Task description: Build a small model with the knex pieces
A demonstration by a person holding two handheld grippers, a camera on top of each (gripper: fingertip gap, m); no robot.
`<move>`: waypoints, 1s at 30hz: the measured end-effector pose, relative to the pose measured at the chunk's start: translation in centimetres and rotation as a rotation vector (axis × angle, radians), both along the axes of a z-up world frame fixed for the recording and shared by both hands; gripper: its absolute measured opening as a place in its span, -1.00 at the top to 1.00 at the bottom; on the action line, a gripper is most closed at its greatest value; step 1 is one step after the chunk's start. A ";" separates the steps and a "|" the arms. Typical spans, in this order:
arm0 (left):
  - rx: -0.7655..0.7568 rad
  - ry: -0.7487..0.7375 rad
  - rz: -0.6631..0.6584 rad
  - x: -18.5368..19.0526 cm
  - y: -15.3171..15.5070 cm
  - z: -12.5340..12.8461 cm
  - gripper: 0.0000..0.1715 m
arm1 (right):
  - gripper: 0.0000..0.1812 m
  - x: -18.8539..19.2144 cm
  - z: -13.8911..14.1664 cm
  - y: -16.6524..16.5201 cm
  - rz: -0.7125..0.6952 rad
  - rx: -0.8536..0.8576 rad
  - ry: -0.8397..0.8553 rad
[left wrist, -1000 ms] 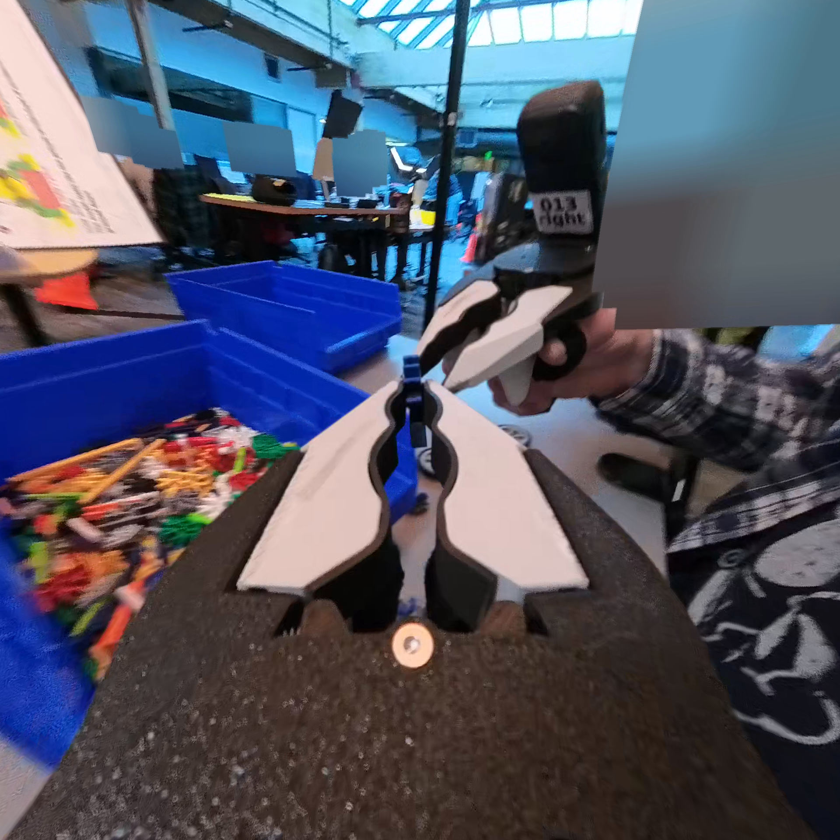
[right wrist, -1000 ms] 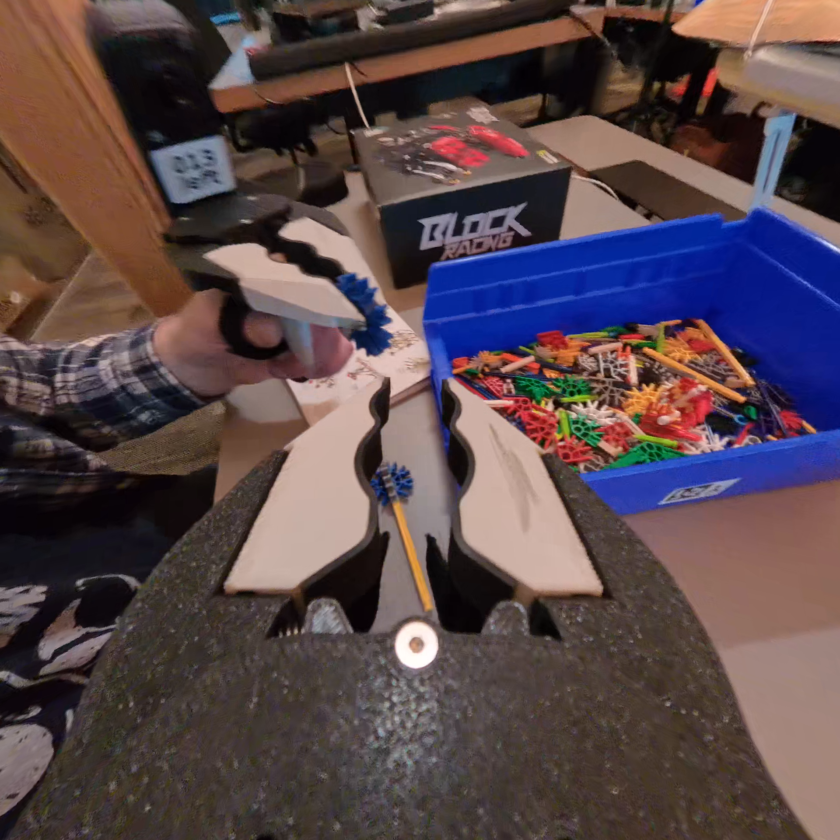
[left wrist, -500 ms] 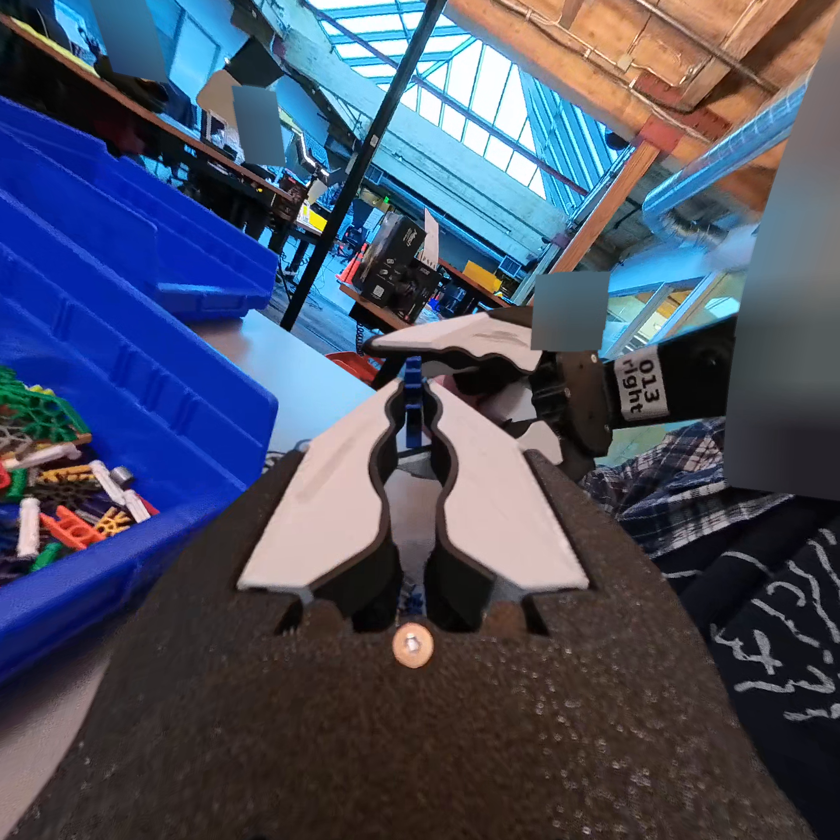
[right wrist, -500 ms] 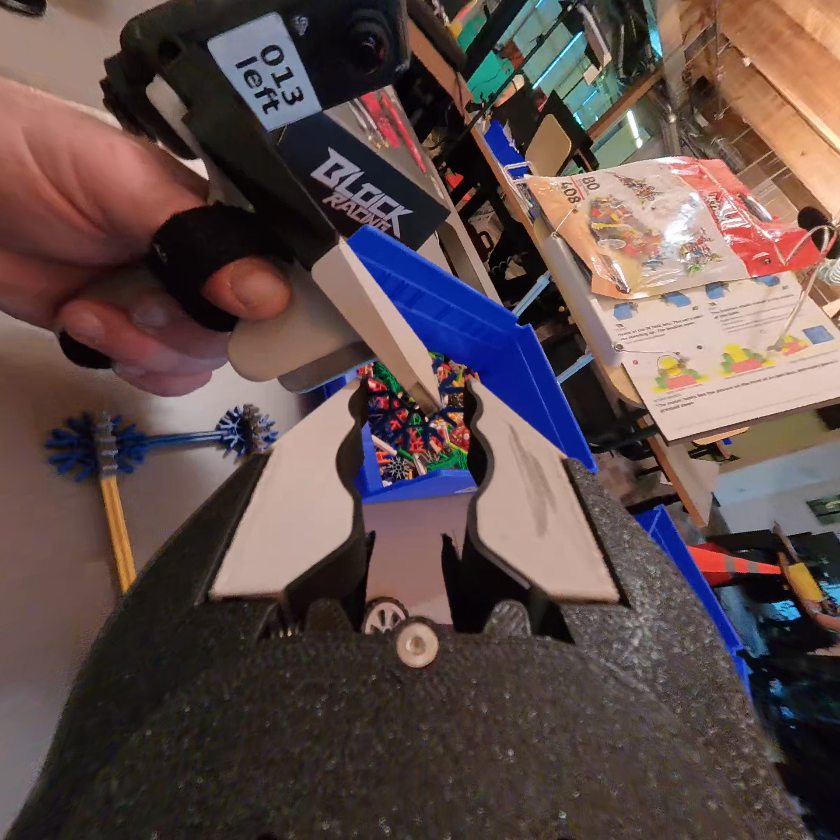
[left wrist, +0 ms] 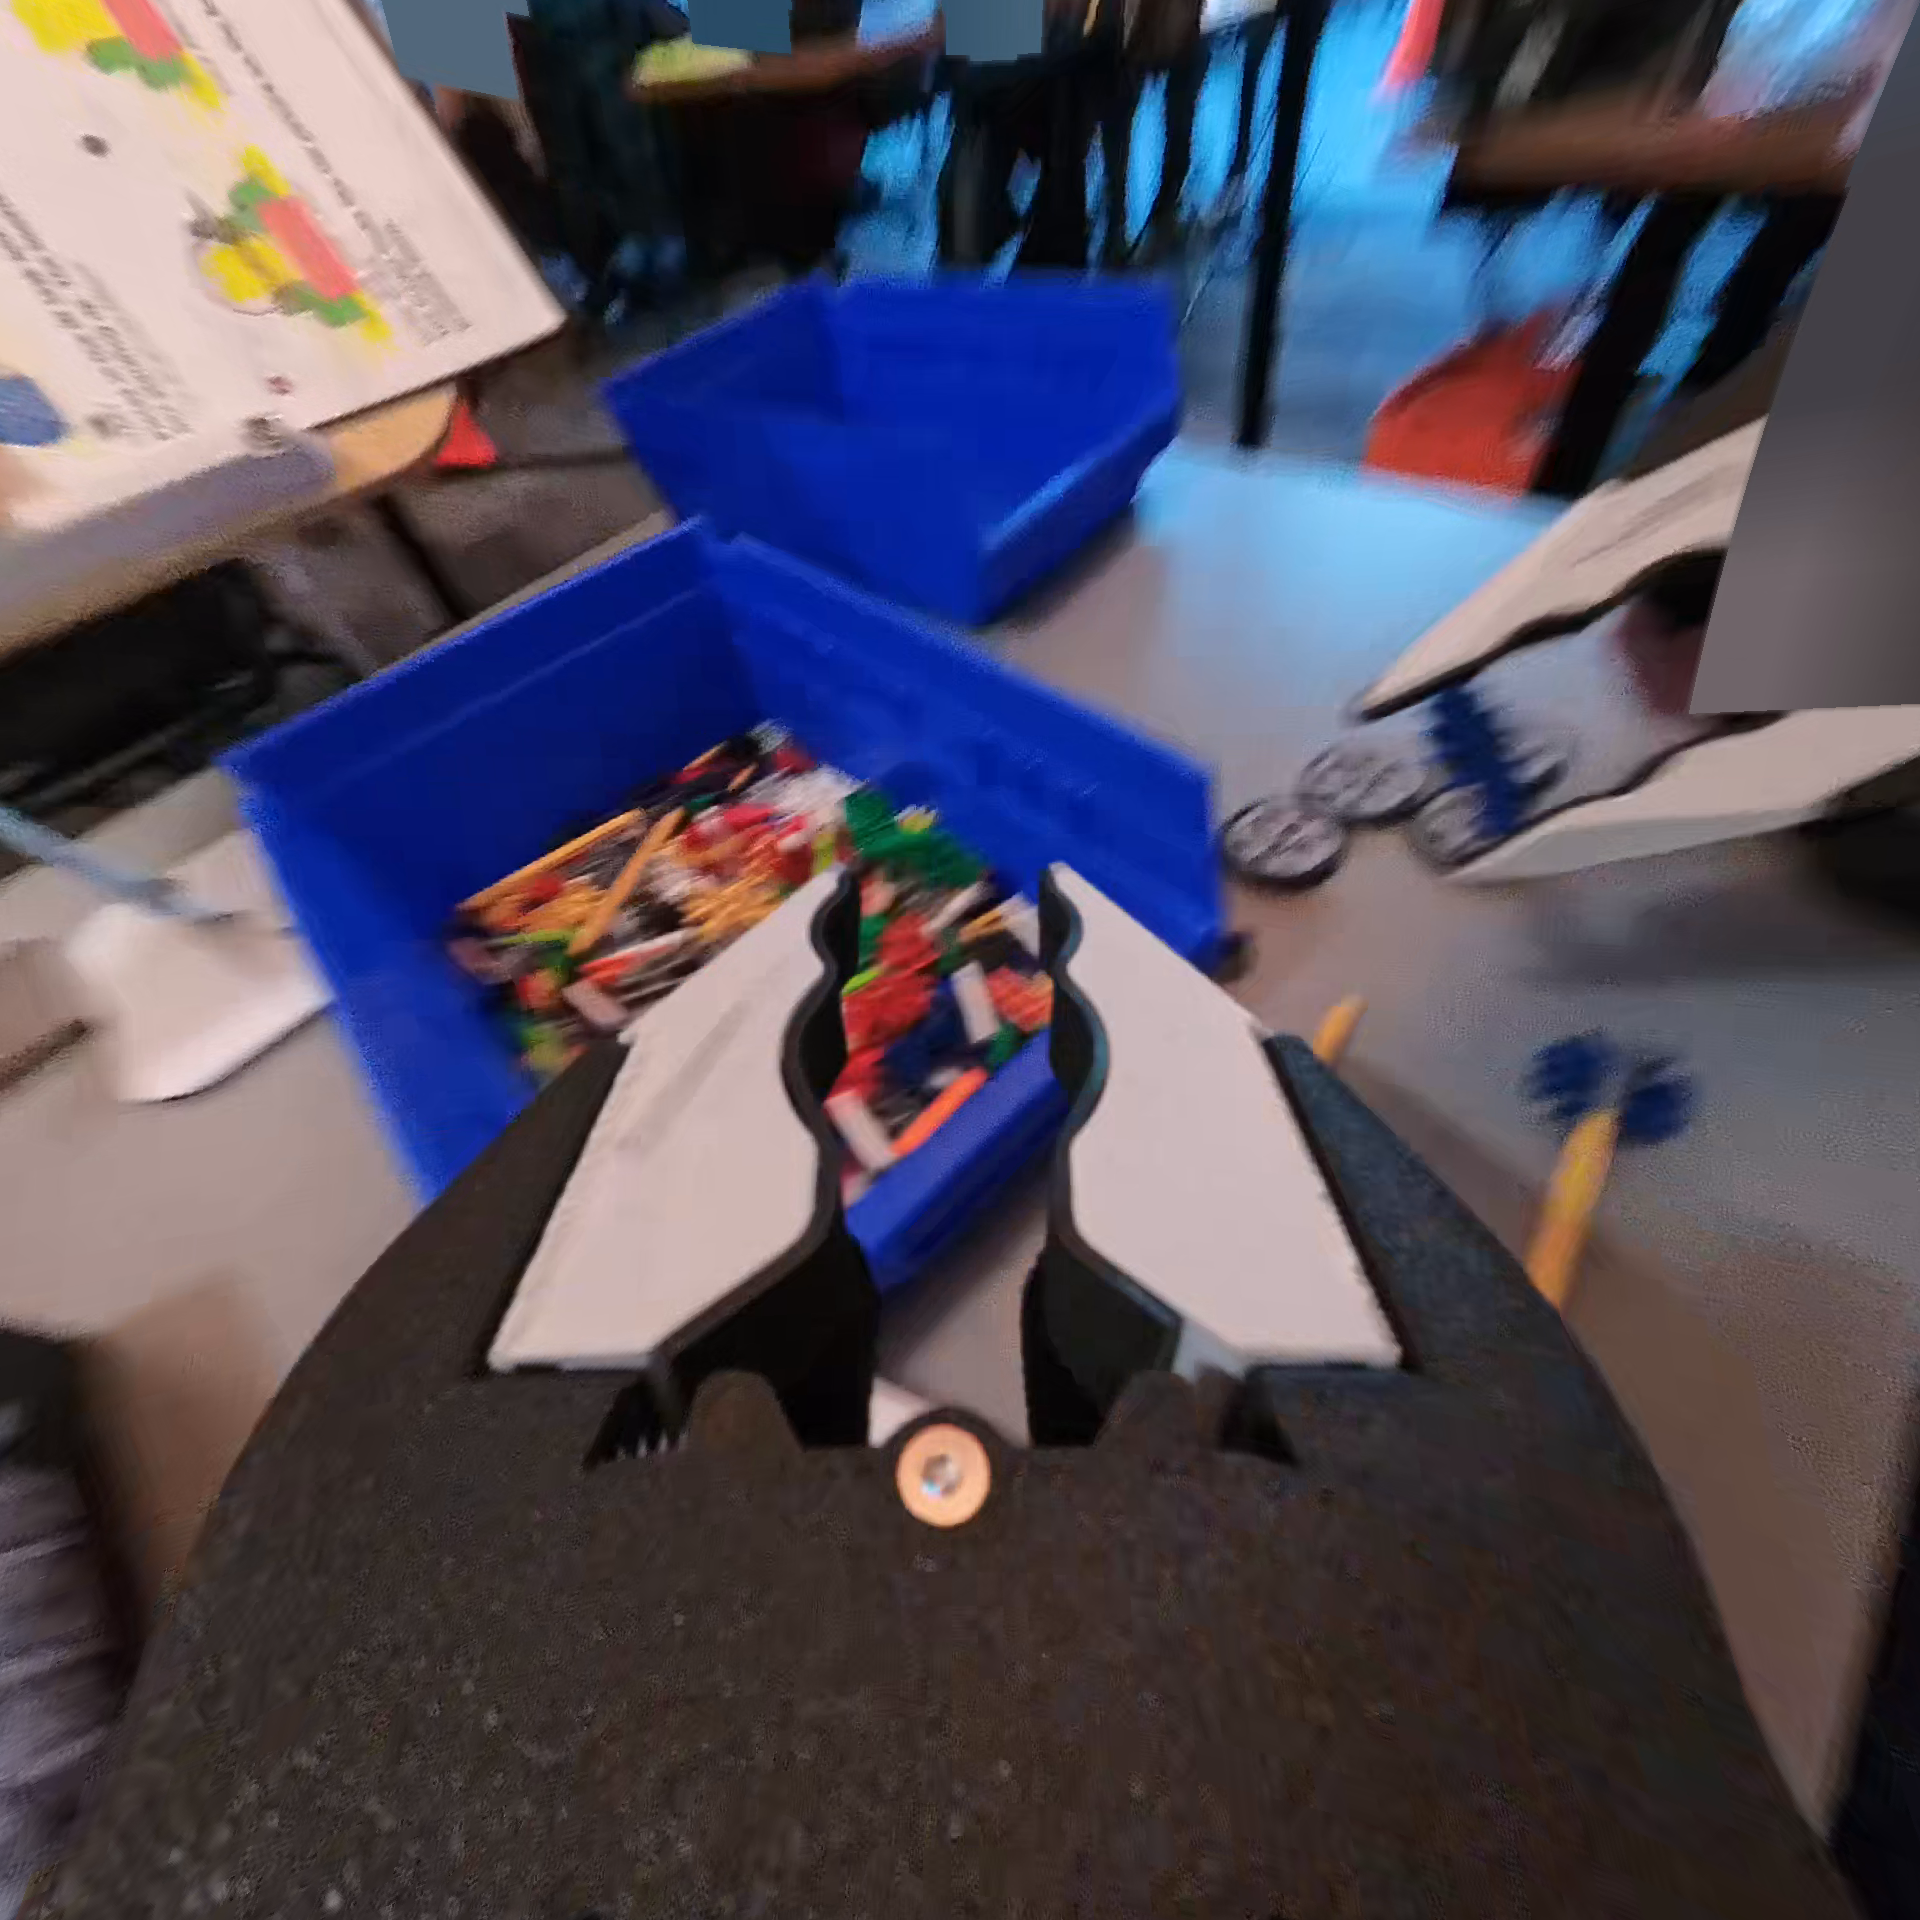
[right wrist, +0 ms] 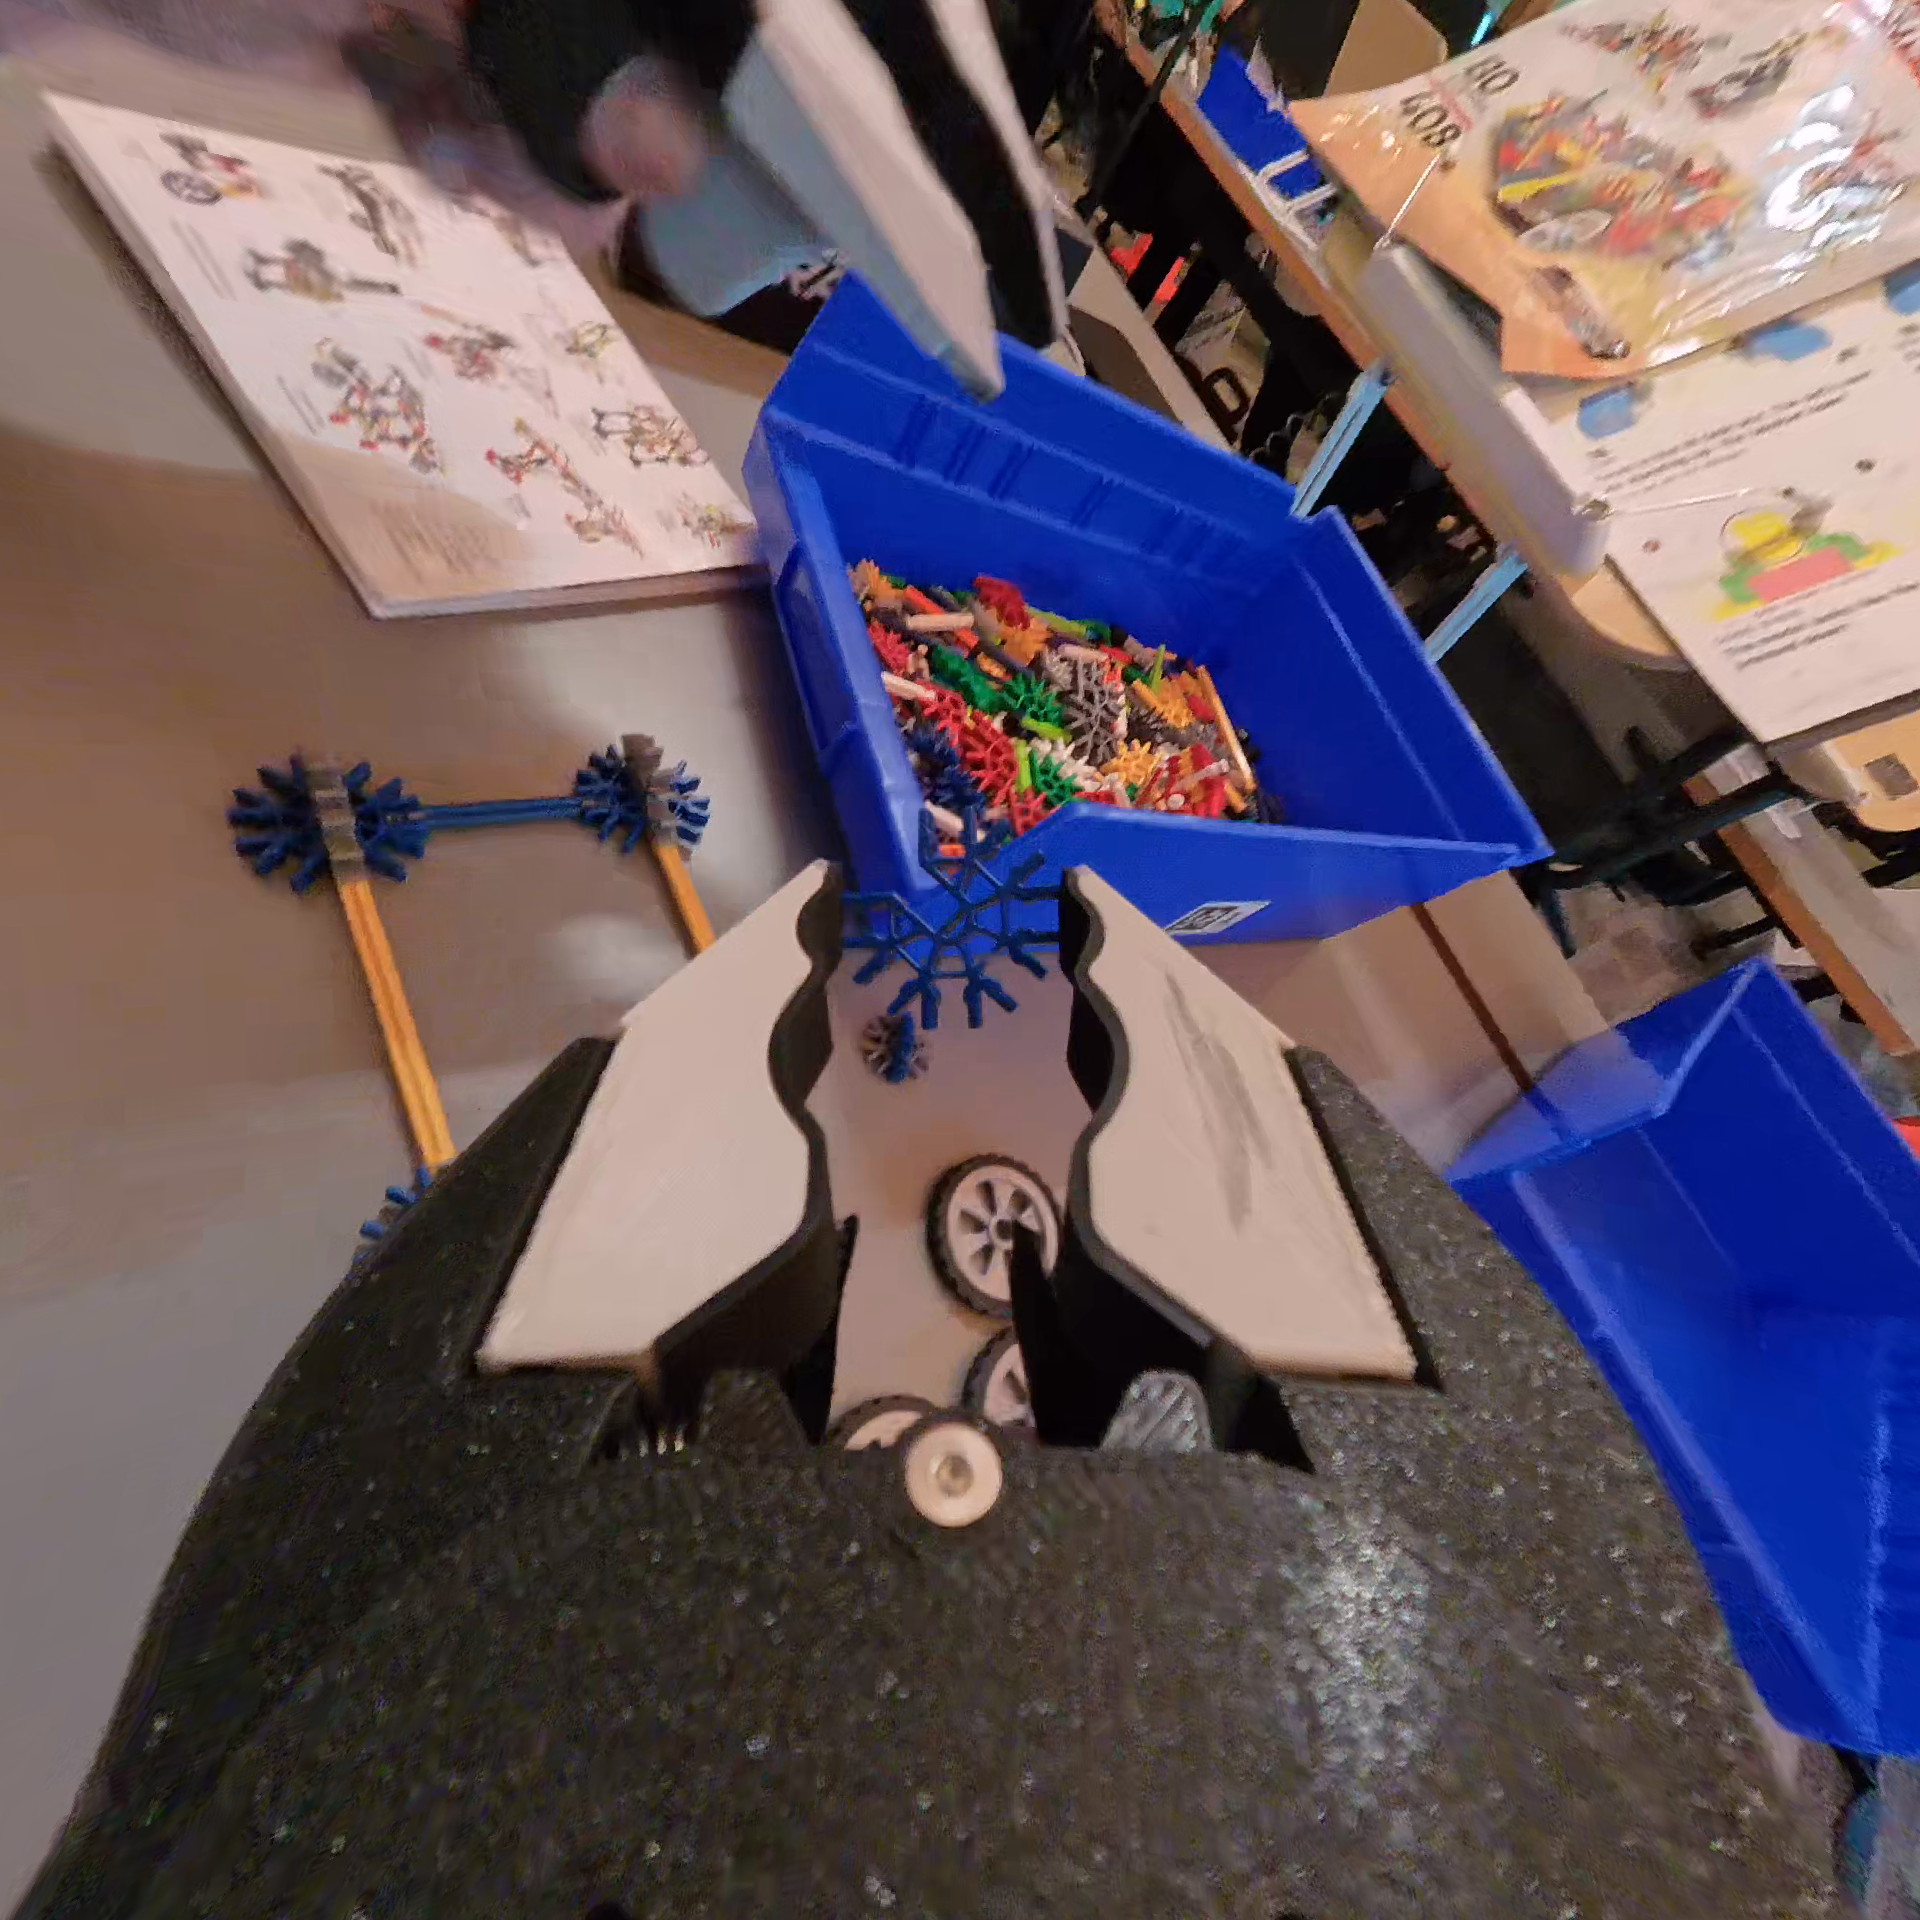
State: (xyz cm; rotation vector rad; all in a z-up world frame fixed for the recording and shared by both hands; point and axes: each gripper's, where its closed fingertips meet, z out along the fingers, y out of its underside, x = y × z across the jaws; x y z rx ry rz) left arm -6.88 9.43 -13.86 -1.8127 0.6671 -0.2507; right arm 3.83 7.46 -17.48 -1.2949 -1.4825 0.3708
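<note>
My left gripper is open and empty, hovering over a blue bin full of coloured rod-and-connector pieces. My right gripper is shut on a blue snowflake connector, held flat by its edges just in front of the same bin. In the left wrist view the right gripper shows at the right with the blue connector between its fingers. The left gripper's fingers show blurred at the top of the right wrist view.
A frame of blue connectors and yellow rods lies on the table at the left. A small blue connector and several grey wheels lie under my right gripper. An instruction booklet lies beyond. An empty blue bin stands at the right. Spacing between my two grippers at the tips: around 12 cm.
The left gripper let go of the blue connector, opened and swung over the bin. The right gripper closed on that connector and now holds it over the table.
</note>
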 end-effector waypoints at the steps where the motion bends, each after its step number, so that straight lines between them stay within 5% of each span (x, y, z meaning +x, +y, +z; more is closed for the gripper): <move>1: -0.013 0.125 0.040 -1.3 1.0 -0.4 0.60 | 0.55 0.1 -0.5 -0.1 0.003 -0.008 -0.006; 4: -0.047 0.329 0.046 -2.9 3.4 -0.6 0.59 | 0.55 0.1 -1.4 -0.5 0.015 -0.014 -0.017; 13: -0.296 0.446 -0.099 -0.2 10.5 -5.1 0.63 | 0.55 1.0 -2.0 0.4 0.003 -0.056 0.004; 16: -0.359 0.695 -0.035 -2.7 12.8 -7.0 0.66 | 0.55 1.1 -1.9 0.5 0.003 -0.064 0.013; 19: -0.560 0.798 -0.081 -4.5 12.9 -9.1 0.64 | 0.55 1.2 -1.9 0.5 0.007 -0.072 0.017; 30: -0.851 1.014 -0.207 -8.1 14.1 -12.5 0.56 | 0.55 1.3 -1.3 0.2 0.019 -0.098 0.059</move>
